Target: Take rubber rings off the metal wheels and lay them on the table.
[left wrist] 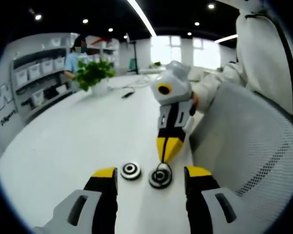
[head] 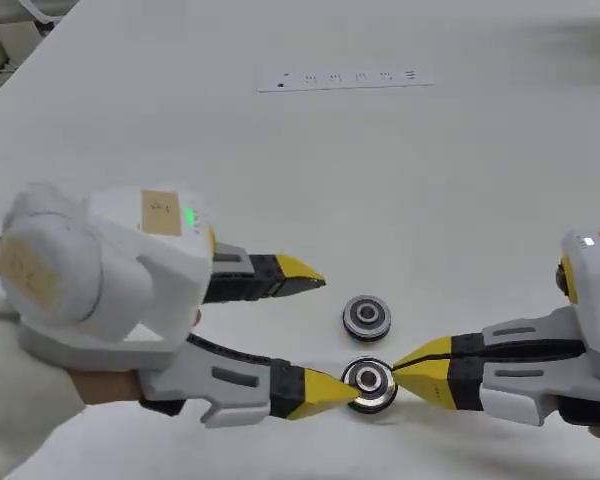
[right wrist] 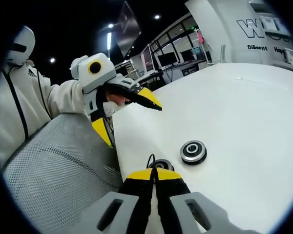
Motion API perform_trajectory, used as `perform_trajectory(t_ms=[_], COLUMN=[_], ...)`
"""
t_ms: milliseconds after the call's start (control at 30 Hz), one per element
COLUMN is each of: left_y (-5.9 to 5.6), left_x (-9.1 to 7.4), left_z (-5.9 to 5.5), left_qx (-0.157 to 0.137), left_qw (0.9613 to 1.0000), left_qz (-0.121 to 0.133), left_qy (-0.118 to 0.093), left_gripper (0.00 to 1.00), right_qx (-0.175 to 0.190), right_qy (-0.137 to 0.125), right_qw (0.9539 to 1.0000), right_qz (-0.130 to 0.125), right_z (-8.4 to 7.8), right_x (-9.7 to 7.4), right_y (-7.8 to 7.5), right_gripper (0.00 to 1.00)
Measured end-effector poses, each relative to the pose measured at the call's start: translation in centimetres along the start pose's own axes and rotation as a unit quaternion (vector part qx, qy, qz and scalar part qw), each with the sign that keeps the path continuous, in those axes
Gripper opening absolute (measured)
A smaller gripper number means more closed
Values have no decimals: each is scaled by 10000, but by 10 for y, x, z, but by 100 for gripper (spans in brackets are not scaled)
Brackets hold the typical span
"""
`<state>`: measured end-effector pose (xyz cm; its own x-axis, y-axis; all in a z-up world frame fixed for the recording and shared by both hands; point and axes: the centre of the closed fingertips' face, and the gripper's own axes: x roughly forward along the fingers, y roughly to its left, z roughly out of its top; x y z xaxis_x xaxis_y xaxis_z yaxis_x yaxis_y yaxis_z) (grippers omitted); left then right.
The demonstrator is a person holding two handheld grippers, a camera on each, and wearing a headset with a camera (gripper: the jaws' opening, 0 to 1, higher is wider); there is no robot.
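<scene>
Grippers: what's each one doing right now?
Left gripper: open, holding nothing.
Right gripper: shut, pinching a rubber ring at the near wheel.

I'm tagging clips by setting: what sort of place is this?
Probably an open-plan office or lab workspace: a long white table, wall shelves of storage bins, what look like computer monitors at desks, and recessed ceiling lights.
</scene>
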<state>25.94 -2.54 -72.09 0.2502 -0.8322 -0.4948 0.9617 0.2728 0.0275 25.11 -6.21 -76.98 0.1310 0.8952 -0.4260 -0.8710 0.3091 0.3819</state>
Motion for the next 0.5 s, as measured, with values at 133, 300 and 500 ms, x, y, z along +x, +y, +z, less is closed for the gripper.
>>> perform_trajectory(t_ms=[133, 300, 500], left_y=[5, 8, 13], left_x=[-18, -42, -71], left_z=[4, 9, 8], left_qx=[-103, -40, -2], left_qw=[9999, 9994, 9978], left_qz=[108, 339, 654], left_qy=[-45, -78, -82], left_gripper=[61, 70, 78], right_qx=[26, 37, 12], right_qy=[-99, -142, -143], right_qw=[9999, 9999, 9999], right_qz=[3, 34, 67], right_z=[7, 12, 19], right_x=[-5, -9, -14], right_y=[3, 8, 15], right_gripper=[0, 0, 0])
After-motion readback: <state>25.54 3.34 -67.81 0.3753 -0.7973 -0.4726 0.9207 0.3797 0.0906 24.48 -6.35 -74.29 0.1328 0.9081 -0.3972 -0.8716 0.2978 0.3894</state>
